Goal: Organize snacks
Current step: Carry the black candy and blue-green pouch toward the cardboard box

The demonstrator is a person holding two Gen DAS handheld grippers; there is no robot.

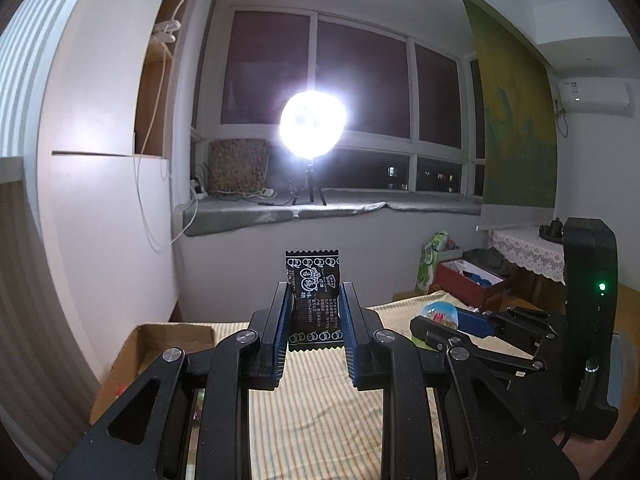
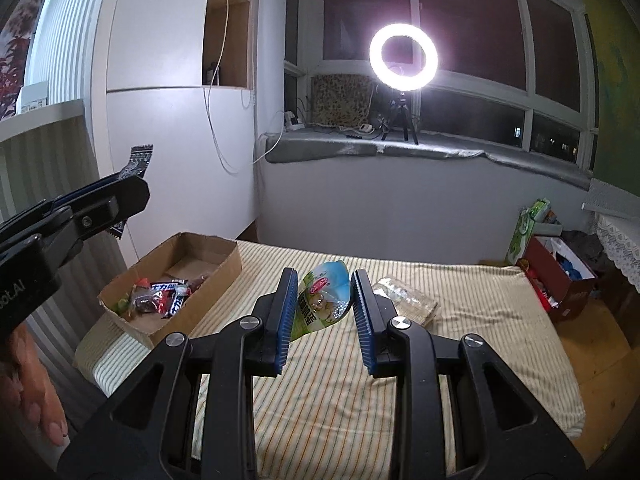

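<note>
The left gripper is clamped on a flat black foil sachet with crimped ends, raised above the striped cloth. The right gripper pinches a glossy blue-green pouch over that cloth, right of the open cardboard box of wrapped snacks.

Glossy plastic wrapper, cardboard box

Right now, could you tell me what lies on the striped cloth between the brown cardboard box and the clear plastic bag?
Nothing: in the right wrist view the striped cloth between the cardboard box and the clear plastic bag is bare.
</note>
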